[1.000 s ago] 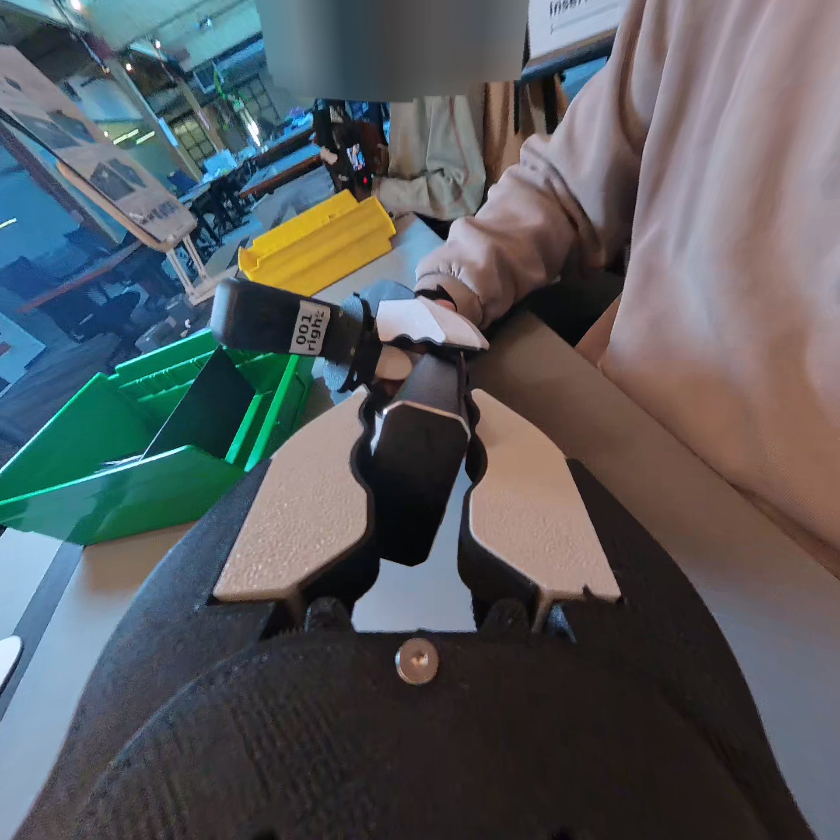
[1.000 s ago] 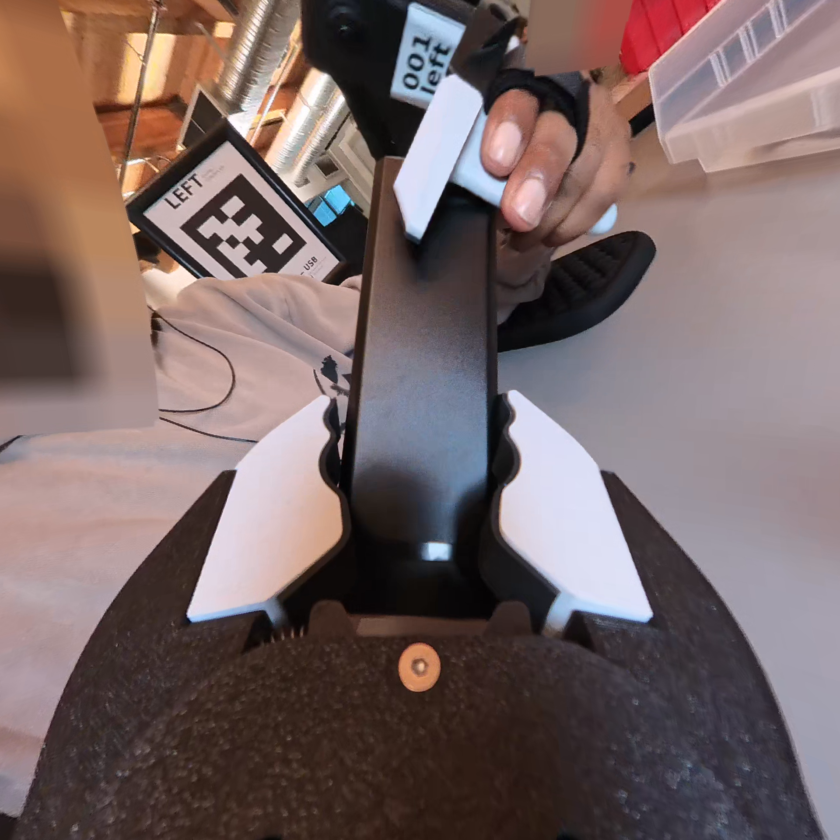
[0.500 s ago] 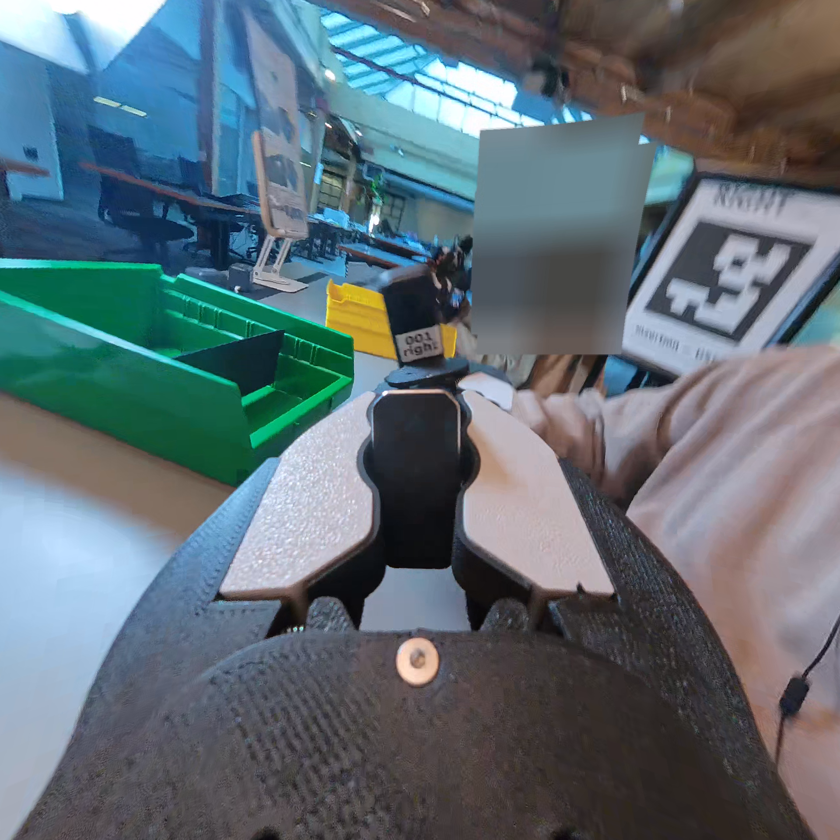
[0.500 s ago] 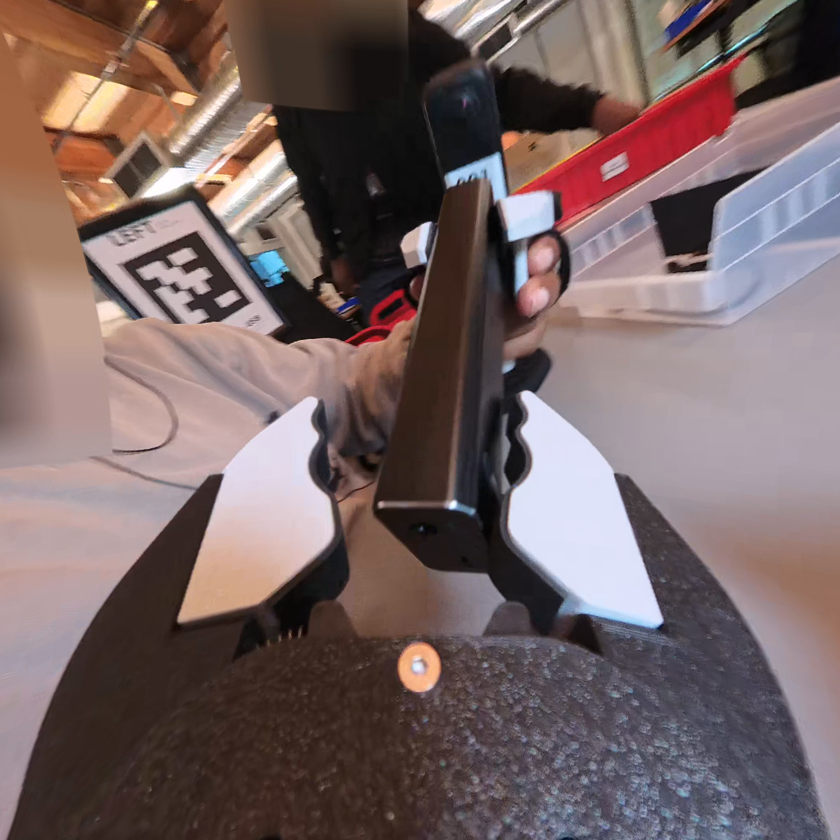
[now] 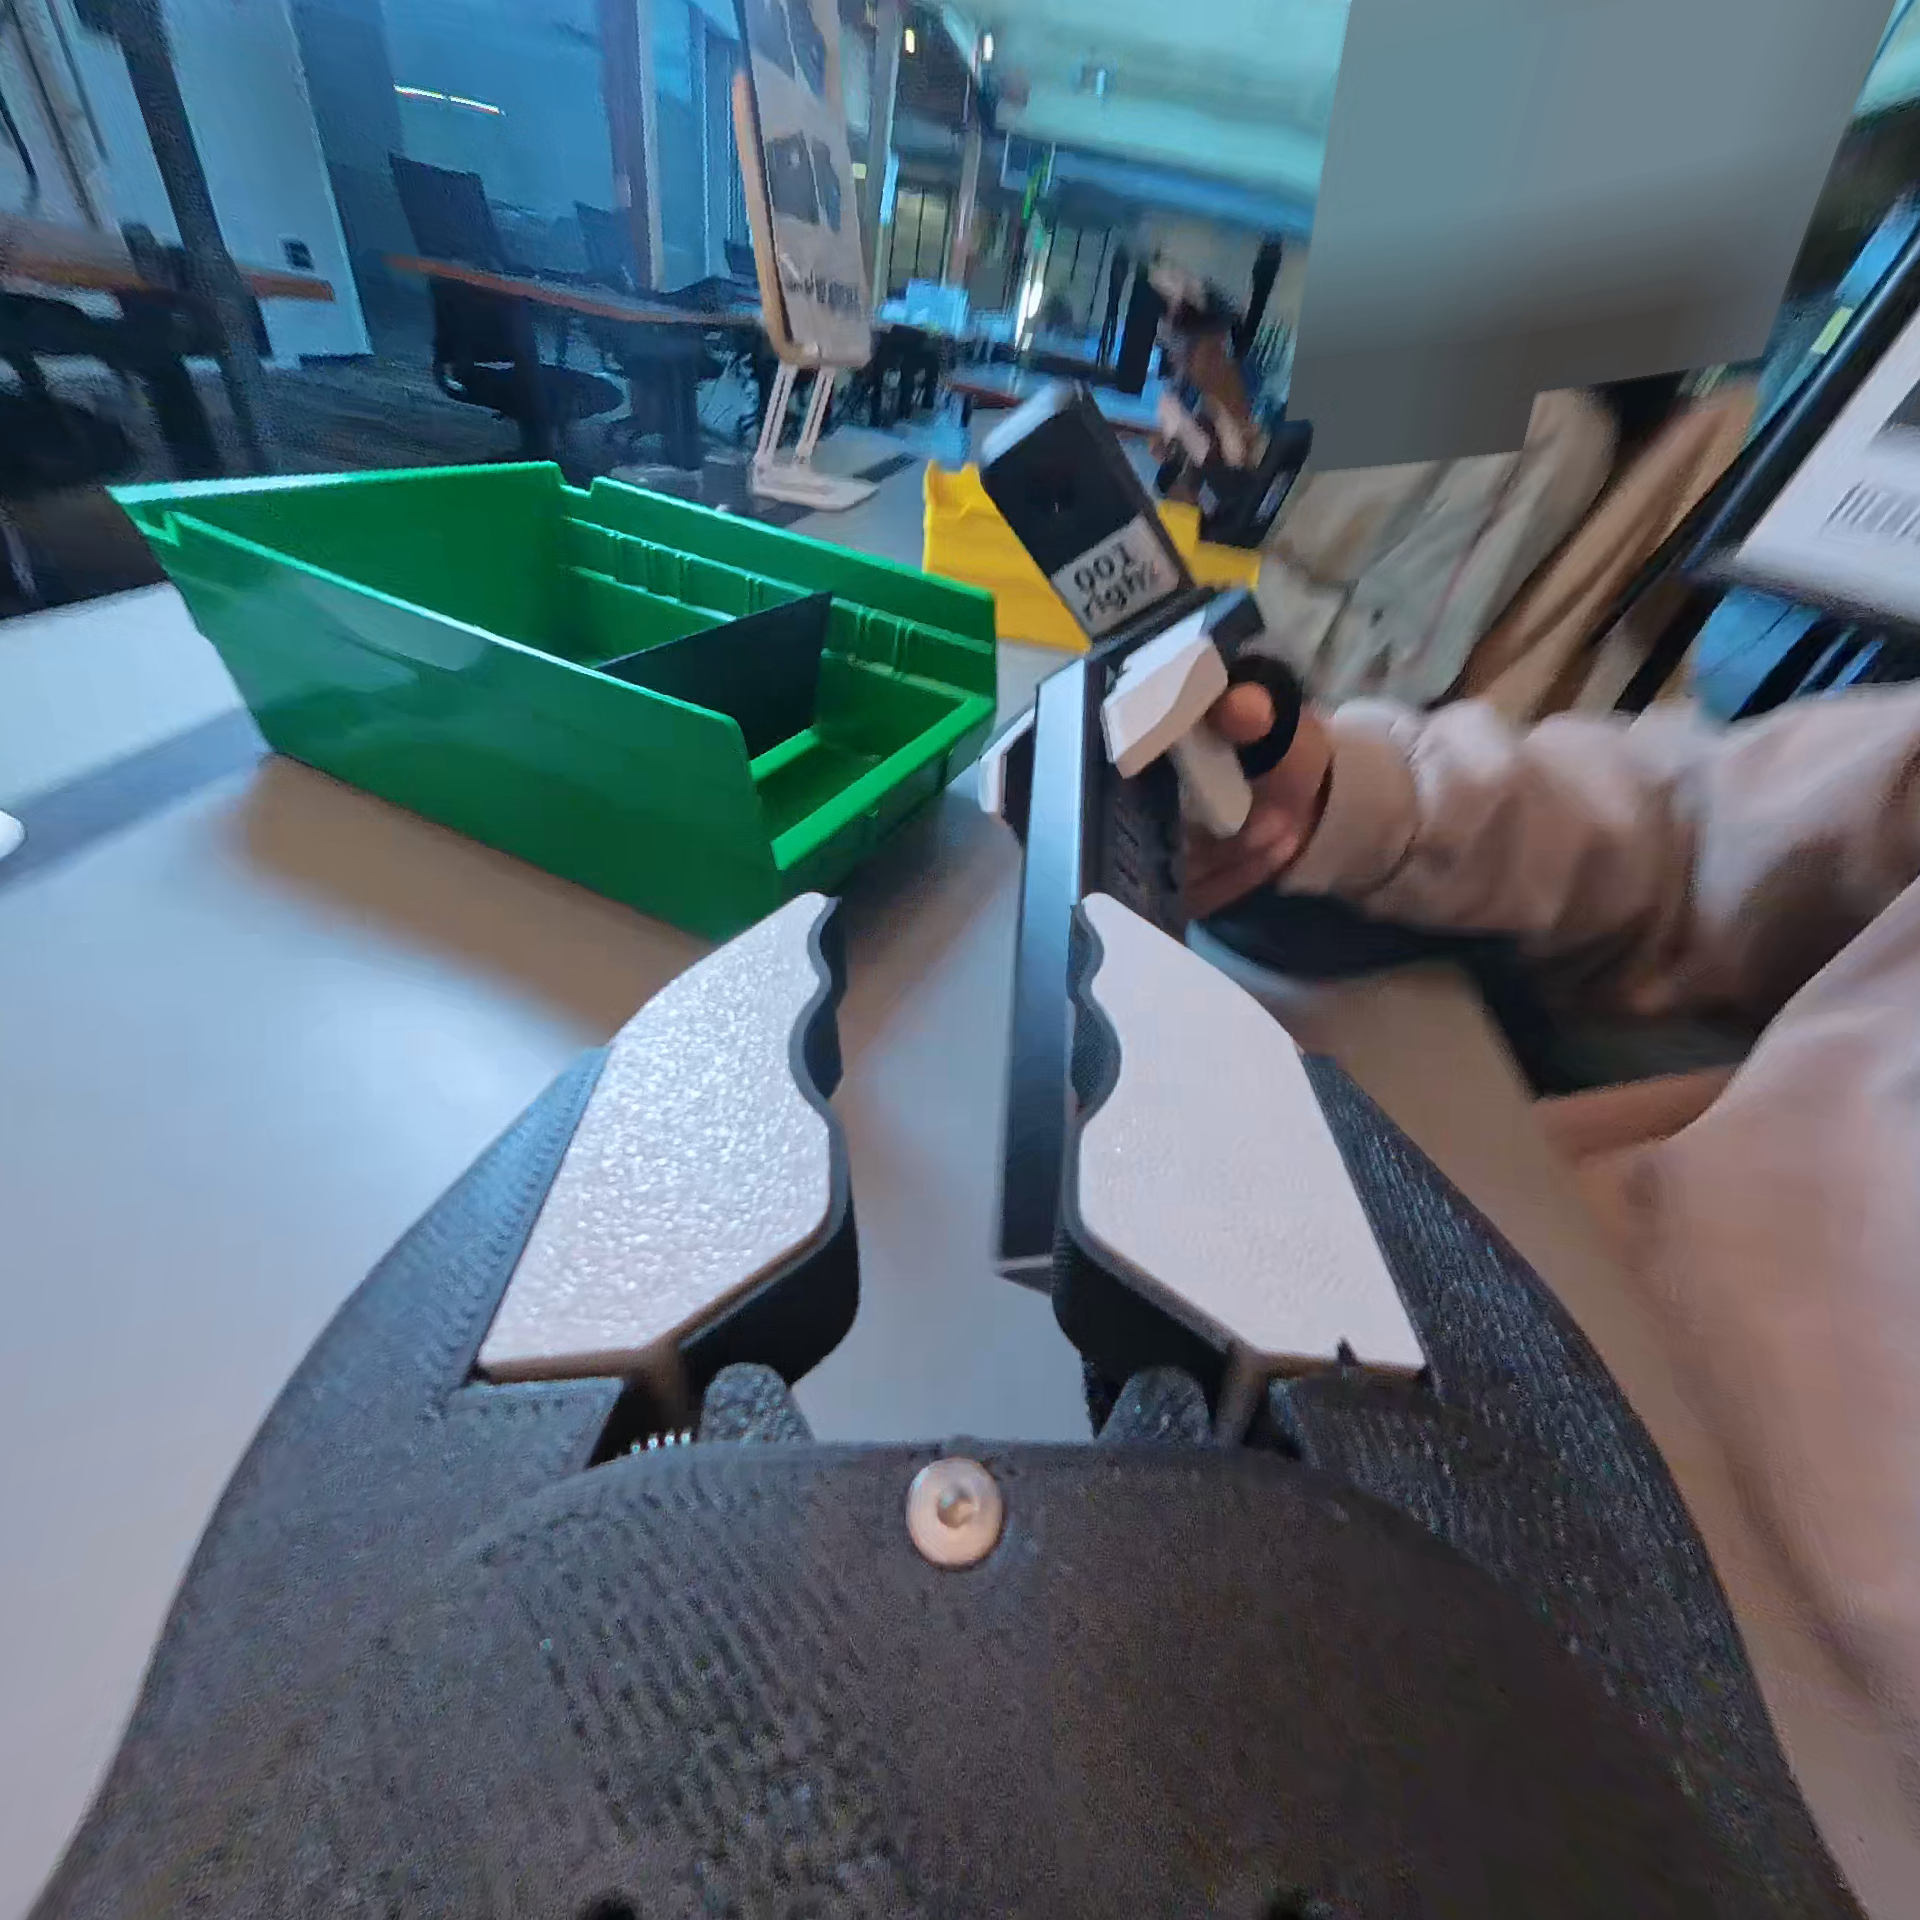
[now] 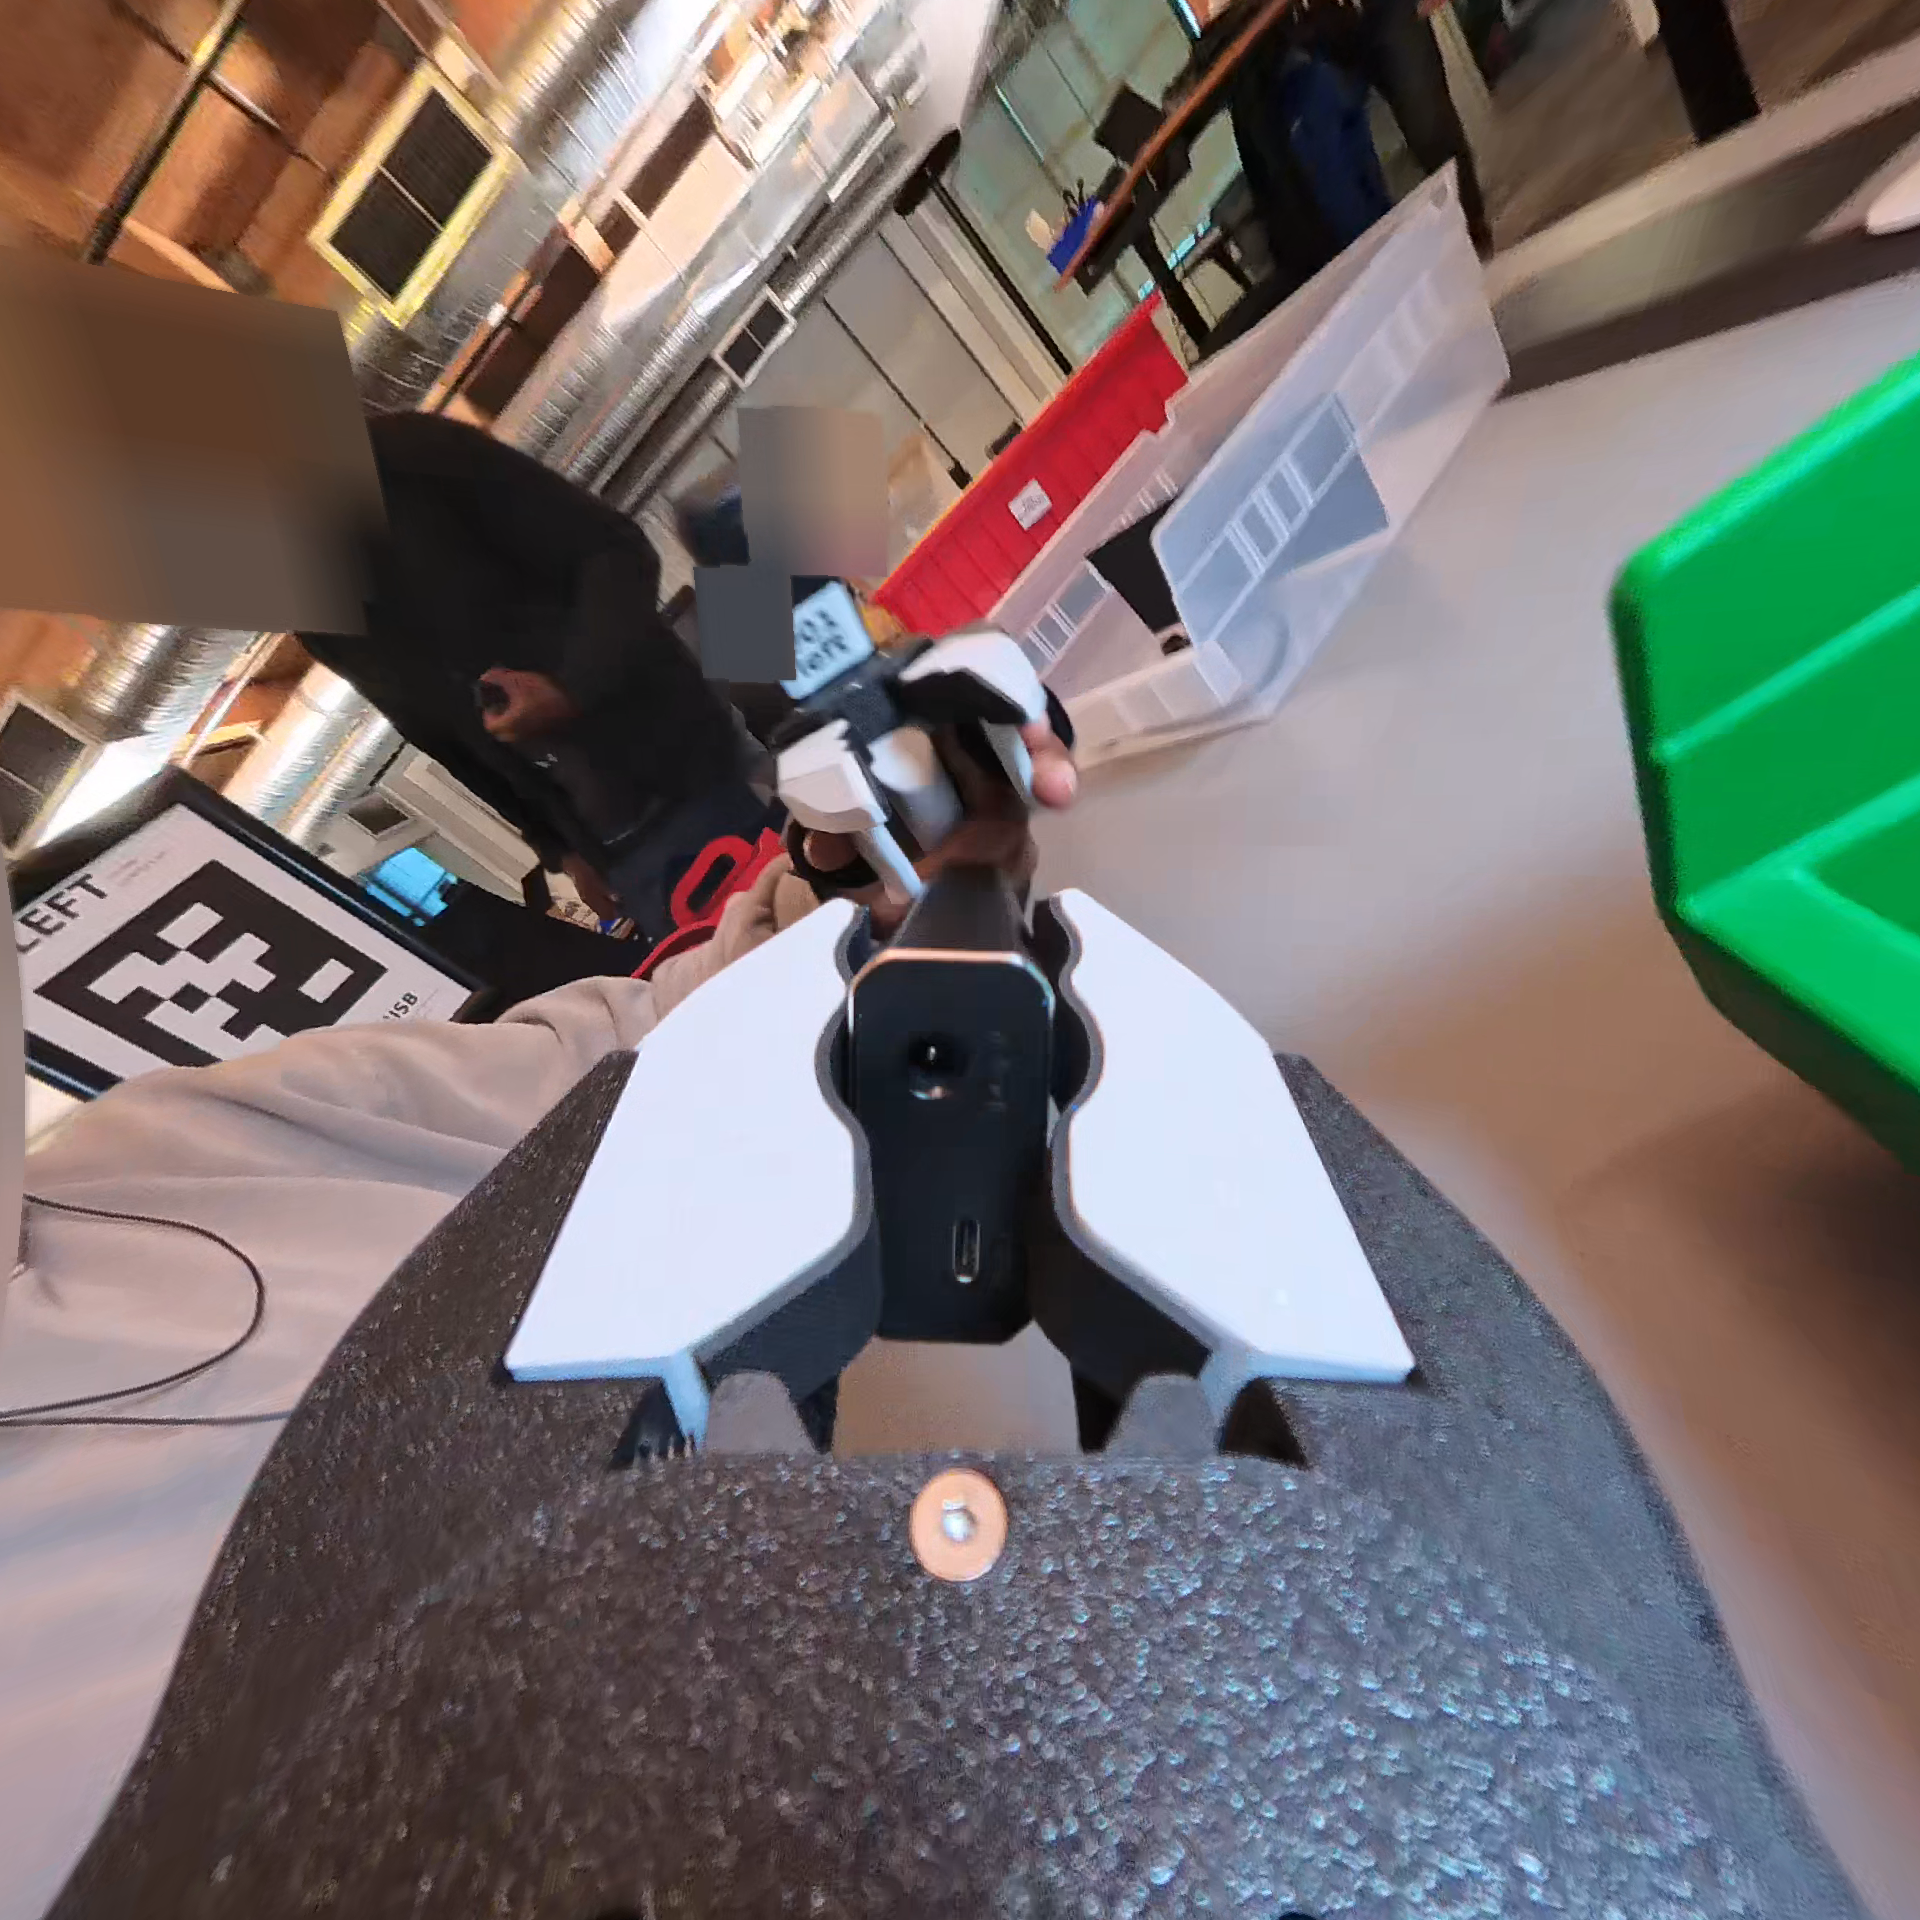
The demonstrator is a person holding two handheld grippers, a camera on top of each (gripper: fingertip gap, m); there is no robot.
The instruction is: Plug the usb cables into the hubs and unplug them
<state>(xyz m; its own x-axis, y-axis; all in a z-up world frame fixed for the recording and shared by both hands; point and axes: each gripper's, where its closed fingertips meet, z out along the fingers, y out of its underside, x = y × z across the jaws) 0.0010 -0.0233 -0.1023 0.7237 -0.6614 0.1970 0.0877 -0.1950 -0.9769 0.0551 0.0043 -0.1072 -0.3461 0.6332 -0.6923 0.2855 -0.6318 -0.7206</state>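
Observation:
A long black USB hub (image 5: 1039, 1039) spans between my two grippers above the table. In the left wrist view my left gripper (image 5: 951, 925) is open. The hub lies edge-on against its right finger (image 5: 1195, 1122), and the left finger (image 5: 707, 1122) stands clear of it. My right gripper (image 6: 951, 914) is shut on the hub's other end (image 6: 951, 1143), whose end face with two ports faces the camera. Each gripper also shows far off in the other's view, the right one (image 5: 1153, 686) and the left one (image 6: 904, 748), each held by a hand. No USB cable is in view.
A green bin (image 5: 582, 707) with a black divider stands on the grey table (image 5: 260, 1039), and shows at the right edge of the right wrist view (image 6: 1787, 779). A yellow bin (image 5: 966, 561) sits behind it. A clear bin (image 6: 1299, 540) and a red bin (image 6: 1039, 488) lie farther off. A person's beige sleeve (image 5: 1558, 831) is close by. About 7 centimetres separates my left fingertips from my right.
My left gripper, shut on the hub before, has opened. My right gripper, open half a second ago, has shut on the hub's end. The hub has turned edge-on and both views have swung.

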